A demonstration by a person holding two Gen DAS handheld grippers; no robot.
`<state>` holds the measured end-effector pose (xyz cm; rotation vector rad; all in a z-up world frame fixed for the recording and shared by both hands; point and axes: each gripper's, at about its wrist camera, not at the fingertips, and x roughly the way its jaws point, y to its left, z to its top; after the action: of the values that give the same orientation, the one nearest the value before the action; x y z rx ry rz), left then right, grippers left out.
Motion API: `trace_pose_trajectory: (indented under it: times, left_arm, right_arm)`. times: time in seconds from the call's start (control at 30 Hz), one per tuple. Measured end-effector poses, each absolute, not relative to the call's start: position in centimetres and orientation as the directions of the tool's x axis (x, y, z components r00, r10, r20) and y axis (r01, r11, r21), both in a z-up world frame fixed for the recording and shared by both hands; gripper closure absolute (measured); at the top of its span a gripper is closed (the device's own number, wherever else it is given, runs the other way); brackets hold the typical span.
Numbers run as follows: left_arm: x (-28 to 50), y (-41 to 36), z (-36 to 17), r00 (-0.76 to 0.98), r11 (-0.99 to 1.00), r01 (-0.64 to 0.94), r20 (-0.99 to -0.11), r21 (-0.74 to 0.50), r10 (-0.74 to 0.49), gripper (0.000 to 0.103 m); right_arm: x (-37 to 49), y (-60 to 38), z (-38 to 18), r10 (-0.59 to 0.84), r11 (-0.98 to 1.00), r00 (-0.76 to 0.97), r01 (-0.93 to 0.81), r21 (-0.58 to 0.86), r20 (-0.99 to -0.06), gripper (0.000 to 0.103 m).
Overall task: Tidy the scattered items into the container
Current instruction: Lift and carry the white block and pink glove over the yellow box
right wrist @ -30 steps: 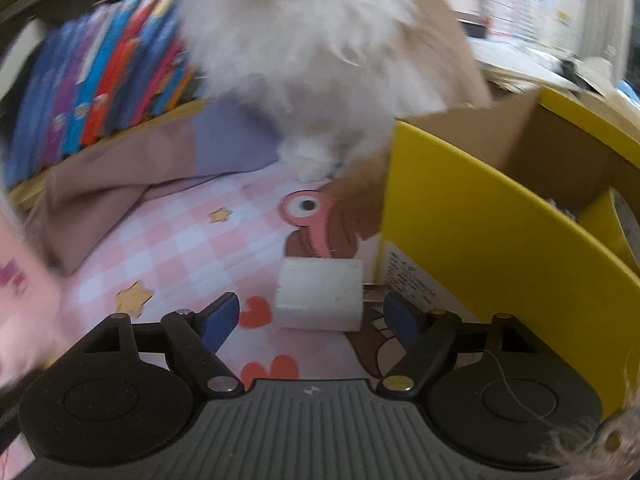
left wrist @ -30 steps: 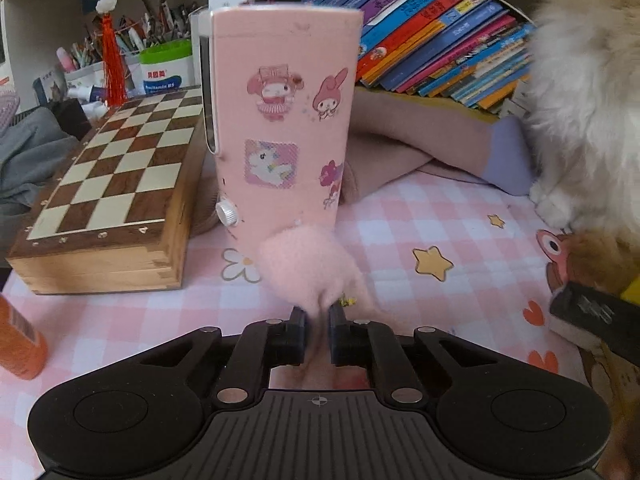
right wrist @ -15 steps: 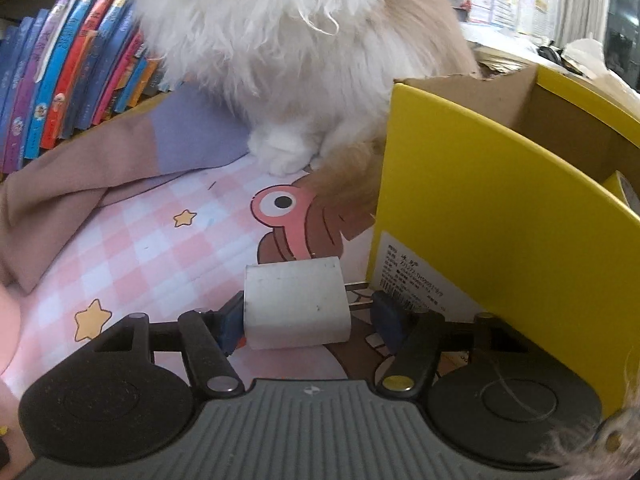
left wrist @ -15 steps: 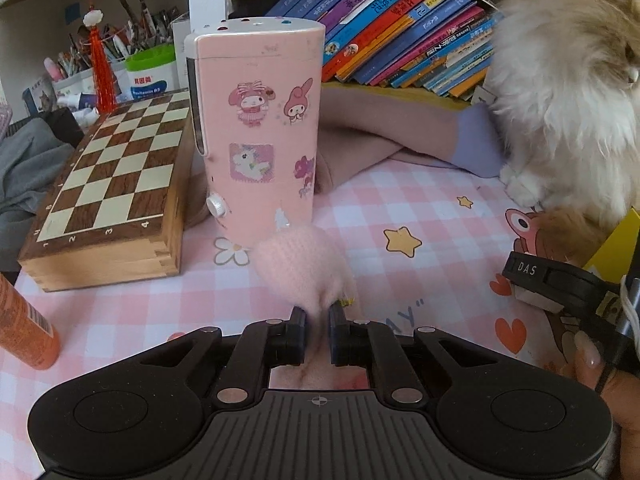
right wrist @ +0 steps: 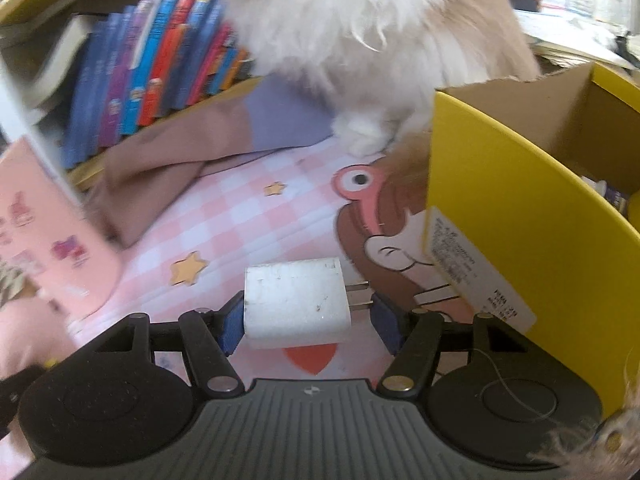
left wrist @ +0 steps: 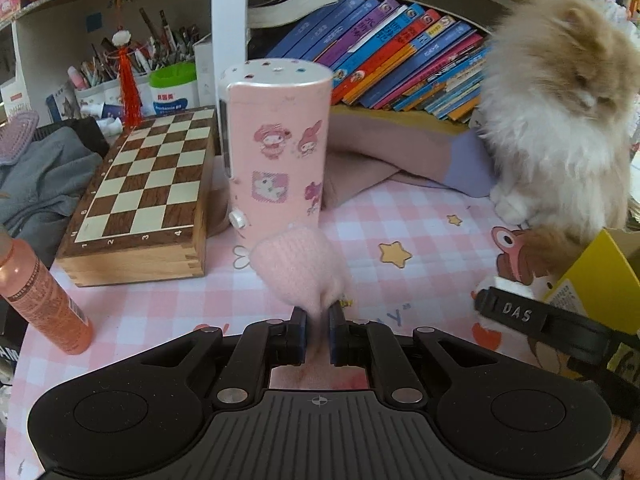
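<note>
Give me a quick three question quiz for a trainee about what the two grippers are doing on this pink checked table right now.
1. What does the left gripper pinch?
2. True or false: the white charger already lies inside the yellow box.
3. Which stands directly behind the pink knit item: A) chessboard box, B) pink stickered canister, C) orange bottle?

Key: 1. The pink knit item. 2. False; it sits between the right gripper's fingers, outside the box. 3. B.

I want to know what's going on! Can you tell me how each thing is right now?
left gripper: shut on the pink fuzzy thing.
right gripper: jaws just closed in, gripping the white plug.
yellow box: open on top.
chessboard box: closed.
orange bottle: upright.
</note>
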<state>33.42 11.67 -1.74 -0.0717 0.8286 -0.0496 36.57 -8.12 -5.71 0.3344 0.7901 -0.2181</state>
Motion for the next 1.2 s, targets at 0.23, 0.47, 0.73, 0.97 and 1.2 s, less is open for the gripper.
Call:
trace_pose_trajectory:
  times: [0.23,0.47,0.73,0.97,1.2]
  left_arm:
    - [32.2,10.7,-0.8,0.688,0.997,0.010,-0.723,-0.075,-0.061,0.094]
    - [31.1,10.2,-0.3,0.697,0.997,-0.001,-0.715,-0.071,-0.050,0.094]
    - [29.3,10.3,0.6,0.714,0.994,-0.006,-0.696,-0.106,-0.070,0.094]
    - [26.0,11.0,2.1,0.748,0.984,-0.011,-0.655,-0.176,-0.109,0.094]
    - [21.2,11.8,3.8,0.787,0.965,-0.016,-0.599,-0.260,-0.149,0.094]
  right_arm:
    - [35.4,-8.2,-4.8,-0.007,0.938,0.698,0.253,0.237,-0.716,0.040]
    - [34.5,-8.7,-4.5,0.008,0.942,0.690,0.236,0.236,-0.724,0.040]
    - [32.8,-8.7,-3.7,0.005,0.948,0.697,0.224,0.224,-0.717,0.040]
    - [30.2,-9.0,-2.0,0.011,0.964,0.711,0.178,0.196,-0.703,0.040]
    - [26.6,-9.0,0.0,0.065,0.980,0.721,0.084,0.180,-0.690,0.040]
